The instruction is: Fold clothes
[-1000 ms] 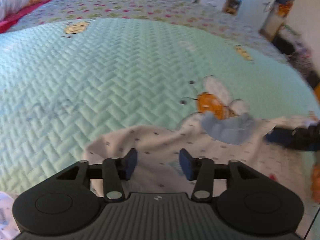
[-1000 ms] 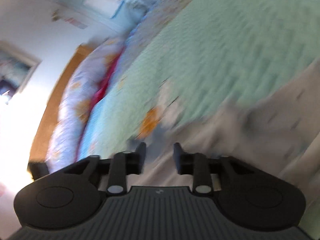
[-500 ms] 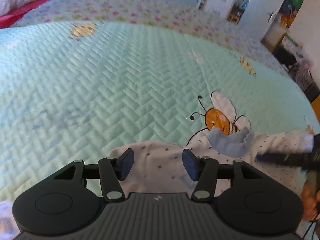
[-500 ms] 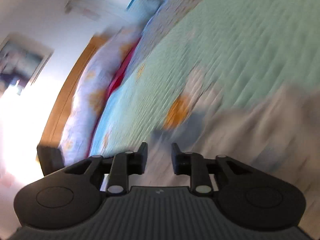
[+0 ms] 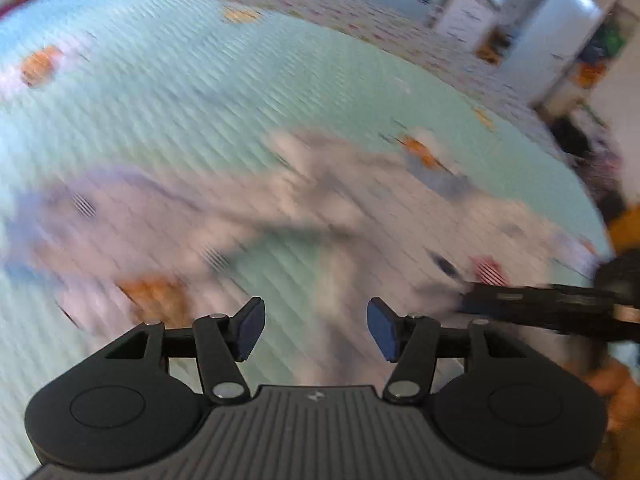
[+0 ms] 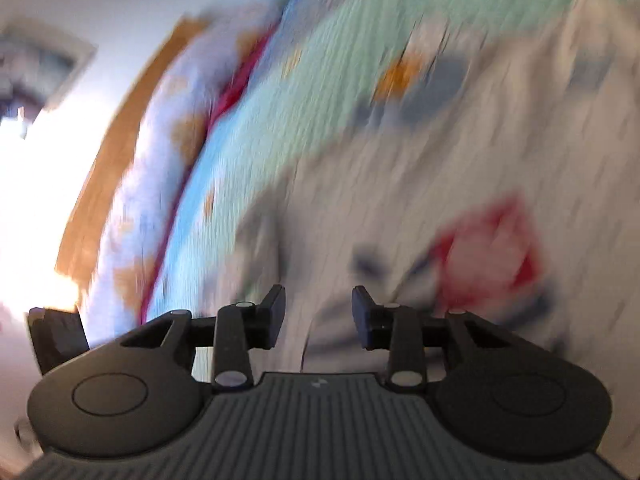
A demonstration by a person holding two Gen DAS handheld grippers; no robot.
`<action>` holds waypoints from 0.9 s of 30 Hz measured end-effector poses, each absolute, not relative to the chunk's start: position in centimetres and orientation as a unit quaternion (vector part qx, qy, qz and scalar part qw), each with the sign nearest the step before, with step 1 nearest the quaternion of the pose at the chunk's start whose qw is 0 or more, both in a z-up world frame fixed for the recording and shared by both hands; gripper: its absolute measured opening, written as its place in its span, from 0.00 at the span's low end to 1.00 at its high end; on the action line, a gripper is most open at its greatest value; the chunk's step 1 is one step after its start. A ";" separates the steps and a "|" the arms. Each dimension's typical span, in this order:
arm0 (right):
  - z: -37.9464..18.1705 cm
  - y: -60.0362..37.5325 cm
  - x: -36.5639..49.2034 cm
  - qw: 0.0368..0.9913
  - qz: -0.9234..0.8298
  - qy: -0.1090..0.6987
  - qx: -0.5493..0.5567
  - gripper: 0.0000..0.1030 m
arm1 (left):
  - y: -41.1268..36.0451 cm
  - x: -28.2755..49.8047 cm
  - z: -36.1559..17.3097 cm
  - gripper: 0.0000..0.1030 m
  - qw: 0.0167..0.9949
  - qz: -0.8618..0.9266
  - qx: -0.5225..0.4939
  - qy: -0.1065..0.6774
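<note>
The left gripper (image 5: pixel 316 328) hangs with jaws spread wide and empty, the right gripper (image 6: pixel 318 316) likewise parted, reaching in from the right

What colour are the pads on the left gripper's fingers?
Blue pads, clearest in the left wrist view.

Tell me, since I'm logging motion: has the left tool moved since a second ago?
Yes. The left tool pulled back from the bee print on the green quilt.
</note>
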State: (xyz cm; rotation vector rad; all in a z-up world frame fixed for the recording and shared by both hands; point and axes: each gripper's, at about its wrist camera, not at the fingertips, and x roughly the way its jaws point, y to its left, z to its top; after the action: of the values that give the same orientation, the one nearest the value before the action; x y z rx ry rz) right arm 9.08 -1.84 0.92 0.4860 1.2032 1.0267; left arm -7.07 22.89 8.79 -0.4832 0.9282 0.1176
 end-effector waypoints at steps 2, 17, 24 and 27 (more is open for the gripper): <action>0.0 -1.6 8.5 0.676 0.445 0.548 0.211 0.33 | 20.3 -7.3 8.1 0.58 0.861 0.055 -0.199 0.464; 0.0 1.4 11.4 0.678 0.457 0.546 0.180 0.25 | 14.8 -7.8 5.0 0.81 0.861 0.090 -0.112 0.488; -1.2 4.2 21.0 0.722 0.379 0.519 0.256 0.00 | 14.5 -7.8 4.9 0.84 0.860 0.089 -0.107 0.492; -0.1 5.2 19.4 0.720 0.407 0.510 0.236 0.25 | 14.4 -7.8 4.8 0.88 0.859 0.084 -0.106 0.494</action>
State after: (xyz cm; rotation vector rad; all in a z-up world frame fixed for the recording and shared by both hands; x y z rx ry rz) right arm 19.41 5.20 -0.10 0.5218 1.1279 0.8999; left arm -7.83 14.36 4.84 -0.2223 1.0373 0.1772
